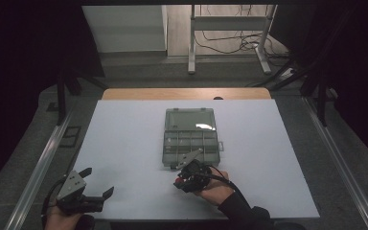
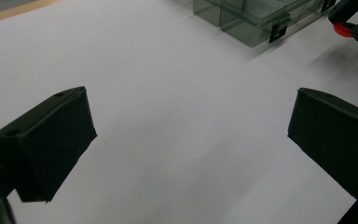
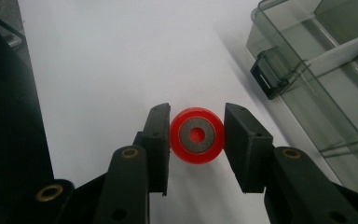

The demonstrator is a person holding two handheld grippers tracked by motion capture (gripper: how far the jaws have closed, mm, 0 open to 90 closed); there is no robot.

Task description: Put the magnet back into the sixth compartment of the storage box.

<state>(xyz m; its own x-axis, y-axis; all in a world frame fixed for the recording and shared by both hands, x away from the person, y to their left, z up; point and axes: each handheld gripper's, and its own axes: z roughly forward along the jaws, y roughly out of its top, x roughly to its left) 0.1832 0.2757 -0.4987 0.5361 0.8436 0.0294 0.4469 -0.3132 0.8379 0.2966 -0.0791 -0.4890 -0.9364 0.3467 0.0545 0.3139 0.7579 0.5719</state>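
**A:** Status of the right gripper (image 3: 196, 135): its fingers (image 3: 156, 140) are closed on the red wheel (image 3: 196, 136), one pad on each side of the rim. The grey hub faces the camera. The wheel sits between the fingertips, just above the white counter (image 1: 124, 143).

**B:** And the compartment box (image 1: 190, 136)?

**A:** Lid open, just beyond and to one side of those fingers in the right gripper view. The black latch (image 3: 266, 74) on its near wall is the closest part.

**B:** Failure modes?

**A:** First: the grip is on a curved rim. A round part held at two narrow contact lines can pivot or squirt out if the hand tilts sharply. Second: the fingertips may clip the near wall or latch on approach and shove the light box across the counter. Third: release too high, and the wheel may bounce or roll into the wrong compartment.

**B:** Left gripper (image 1: 96, 184)?

**A:** Fingers wide open, holding nothing, well apart from the box. It is not steadying the box, which makes the second fault likelier.
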